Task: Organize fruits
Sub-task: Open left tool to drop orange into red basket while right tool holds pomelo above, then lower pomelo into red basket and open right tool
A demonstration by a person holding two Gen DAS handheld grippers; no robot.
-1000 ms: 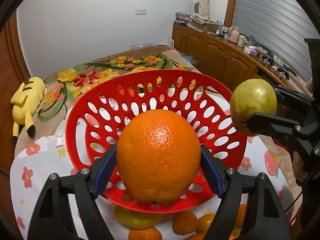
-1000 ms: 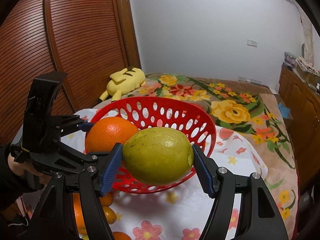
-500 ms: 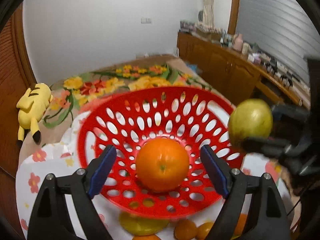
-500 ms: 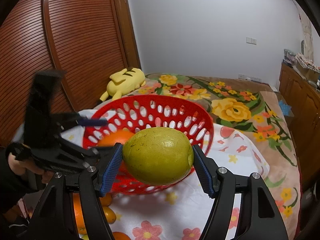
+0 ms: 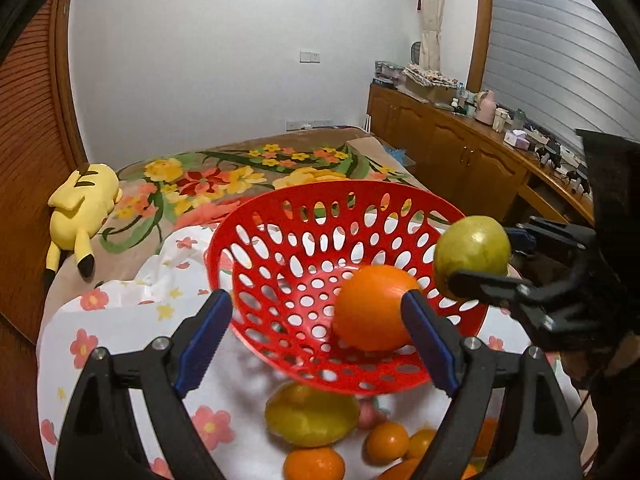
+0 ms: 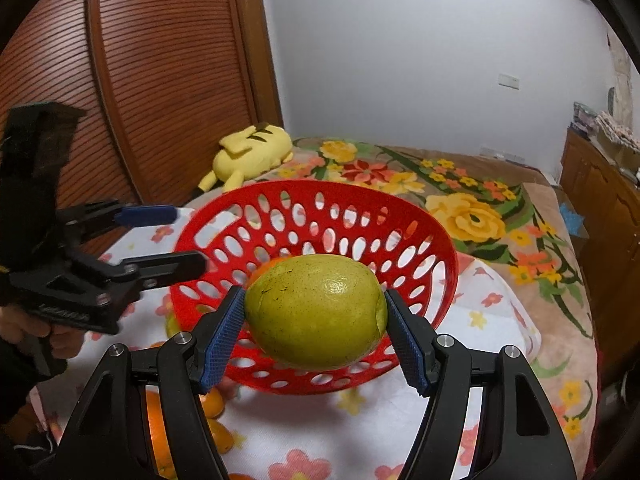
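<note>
A red perforated basket (image 5: 280,248) (image 6: 440,240) stands on the flowered cloth. A large orange (image 5: 374,308) lies inside it, partly hidden in the right wrist view (image 6: 269,265). My left gripper (image 5: 316,334) (image 6: 168,240) is open and empty, at the basket's near left rim. My right gripper (image 6: 316,326) (image 5: 492,258) is shut on a yellow-green pear-like fruit (image 6: 316,316) (image 5: 472,252), held above the basket's right rim.
Loose fruit lies on the cloth in front of the basket: a yellow fruit (image 5: 312,414) and several small oranges (image 5: 386,442). A yellow plush toy (image 5: 82,212) lies on the bed behind. A wooden cabinet (image 5: 460,152) runs along the right.
My left gripper opened and let the large orange drop into the basket, then drew back to the left. My right gripper still holds the green fruit by the rim.
</note>
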